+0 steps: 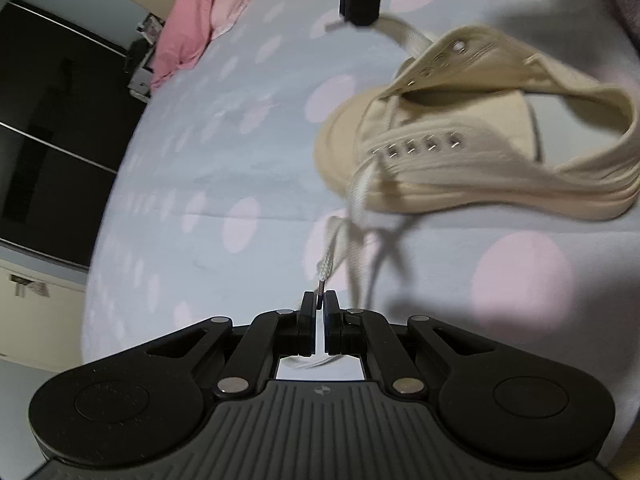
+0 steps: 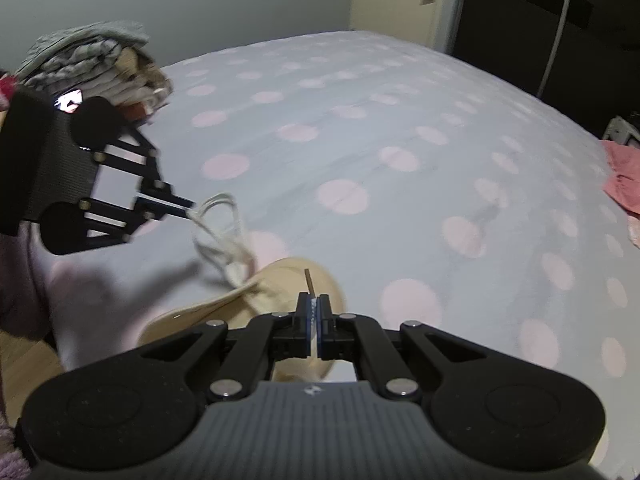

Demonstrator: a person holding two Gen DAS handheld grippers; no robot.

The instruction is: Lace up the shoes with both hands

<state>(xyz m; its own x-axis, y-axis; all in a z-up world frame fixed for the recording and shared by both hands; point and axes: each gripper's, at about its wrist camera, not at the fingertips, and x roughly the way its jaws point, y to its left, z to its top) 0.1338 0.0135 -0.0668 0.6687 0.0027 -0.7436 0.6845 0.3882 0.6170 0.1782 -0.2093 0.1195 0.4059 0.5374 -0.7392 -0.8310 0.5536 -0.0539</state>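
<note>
On spotted bedsheet (image 1: 224, 184), shoe (image 1: 480, 152), laces (image 1: 332, 256) pinched

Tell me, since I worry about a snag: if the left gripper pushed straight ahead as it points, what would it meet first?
Probably its own slack lace, which the left gripper pinches by the tip; the cream shoe lies right of that line, though depth is unclear.

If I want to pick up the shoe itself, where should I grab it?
Probably the heel collar of the shoe. It lies on its side on the bed, so the canvas rim at the opening stands up thin enough for jaws to pinch. Come from above, at the heel end, away from the laces that the left gripper and right gripper hold.
</note>
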